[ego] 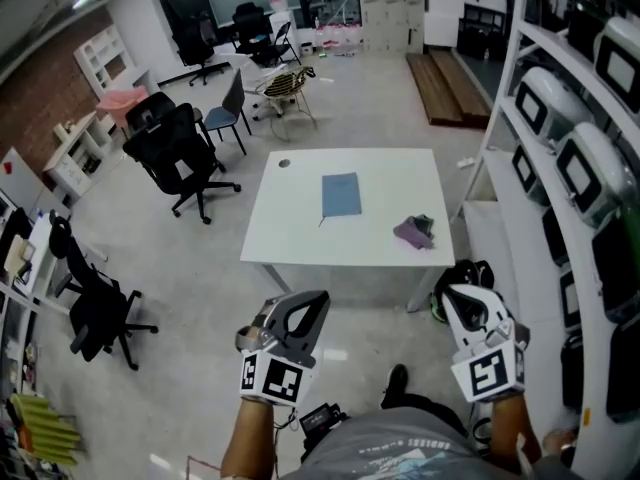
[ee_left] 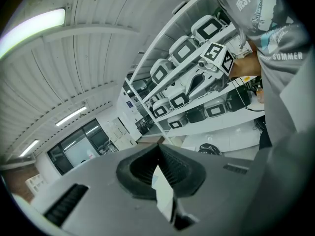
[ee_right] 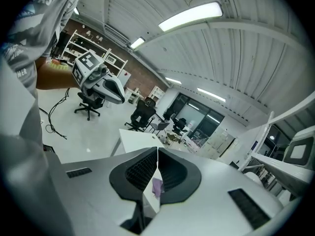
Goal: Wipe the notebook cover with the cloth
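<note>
Wiping not begun: notebook and cloth lie apart on the far table; left tool and right tool are clenched empty.

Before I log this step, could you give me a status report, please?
Left gripper, right gripper shut, empty, short of the table. Notebook flat, untouched; cloth lying to its right. Nothing on the notebook.

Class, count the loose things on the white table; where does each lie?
2. The blue notebook lies near the table's middle; the purple cloth by its near right corner. The far-left dark spot may be a hole.
</note>
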Motion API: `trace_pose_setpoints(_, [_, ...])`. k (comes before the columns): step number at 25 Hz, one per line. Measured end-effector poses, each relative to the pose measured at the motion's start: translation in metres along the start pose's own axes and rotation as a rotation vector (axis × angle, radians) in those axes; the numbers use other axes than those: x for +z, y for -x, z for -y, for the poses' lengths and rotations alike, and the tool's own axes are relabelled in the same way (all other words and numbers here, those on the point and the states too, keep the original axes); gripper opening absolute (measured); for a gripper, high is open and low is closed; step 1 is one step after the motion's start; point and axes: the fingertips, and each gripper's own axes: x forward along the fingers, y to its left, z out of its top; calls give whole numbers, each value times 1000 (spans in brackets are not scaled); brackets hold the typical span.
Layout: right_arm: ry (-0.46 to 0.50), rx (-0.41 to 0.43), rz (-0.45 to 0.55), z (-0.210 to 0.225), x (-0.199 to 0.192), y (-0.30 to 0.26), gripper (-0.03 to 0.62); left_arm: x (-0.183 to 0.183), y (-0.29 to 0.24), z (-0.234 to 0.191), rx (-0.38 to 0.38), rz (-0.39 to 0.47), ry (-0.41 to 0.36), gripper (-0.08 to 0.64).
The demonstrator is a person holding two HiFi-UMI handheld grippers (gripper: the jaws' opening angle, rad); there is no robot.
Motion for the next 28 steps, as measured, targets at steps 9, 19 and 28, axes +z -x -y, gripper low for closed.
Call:
trace_pose_setpoints(9, [0, 69, 41, 65, -33, -65, 32, 0, -81, -28, 35, -59, 11, 2])
trace_pose_setpoints(19, [-15, 112, 77, 113, -64, -106, 32, 7, -144, -45, 60, -97, -7, 2])
trace_pose_setpoints(28, [-30, 118, 65, 131, -76, -143, 32, -8, -181, -66, 39, -96, -14, 2])
